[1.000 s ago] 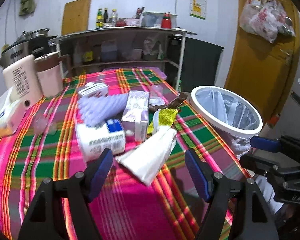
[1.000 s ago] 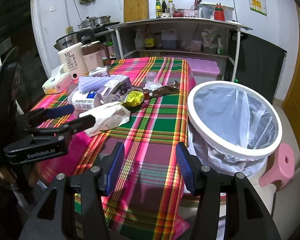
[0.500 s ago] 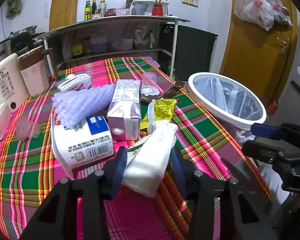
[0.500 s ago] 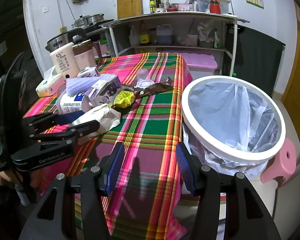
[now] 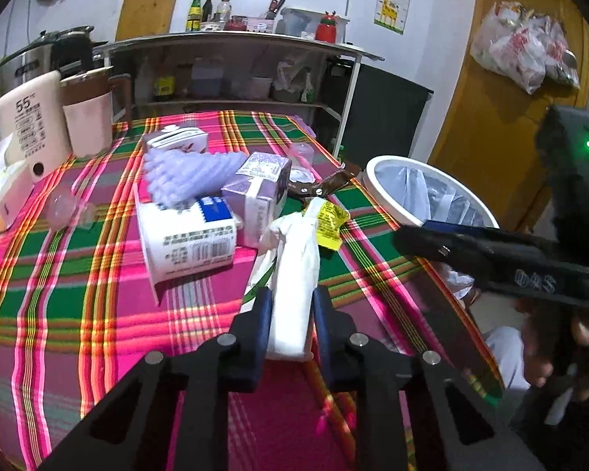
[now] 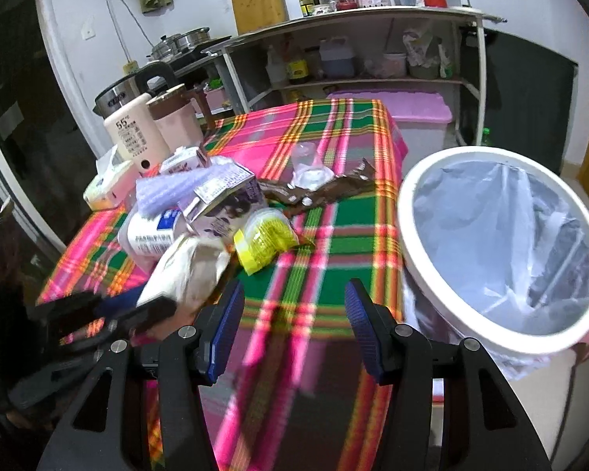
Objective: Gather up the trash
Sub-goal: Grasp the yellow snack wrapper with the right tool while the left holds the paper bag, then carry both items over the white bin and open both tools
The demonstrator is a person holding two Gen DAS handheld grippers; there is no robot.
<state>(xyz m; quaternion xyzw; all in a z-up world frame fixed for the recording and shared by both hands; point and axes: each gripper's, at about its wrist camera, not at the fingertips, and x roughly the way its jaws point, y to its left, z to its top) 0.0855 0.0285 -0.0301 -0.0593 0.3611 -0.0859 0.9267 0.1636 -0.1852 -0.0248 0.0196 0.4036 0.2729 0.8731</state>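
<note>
**White wrapper gripped at the table's near edge**

The left gripper (image 5: pixel 290 314) has its blue-padded fingers (image 5: pixel 264 325) clamped on the near end of a crumpled white wrapper (image 5: pixel 296 274), which stretches away from the camera over the plaid tablecloth (image 5: pixel 78 294) covering the table. The right gripper (image 6: pixel 290 329) hangs above the table's near edge with its fingers (image 6: pixel 225 329) spread wide and nothing between them. Just beyond the wrapper's far end lies a yellow packet (image 5: pixel 330 221), and to its left a white tub (image 5: pixel 188 235) rests on its side against a purple carton (image 5: pixel 255 196). A lilac foam sleeve (image 5: pixel 188 172) sits on top of that pile, with a brown foil wrapper (image 6: pixel 326 192) and a clear plastic cup (image 6: pixel 308 161) farther back. To the right, beside the table, stands a white-rimmed bin (image 6: pixel 420 274) lined with a clear bag. At the table's far left corner are a cream appliance marked "55" (image 5: pixel 31 125), a pink jug (image 5: pixel 86 117) and a tissue box (image 6: pixel 106 188). A steel shelf (image 6: pixel 353 15) with bottles runs along the back wall.
</note>
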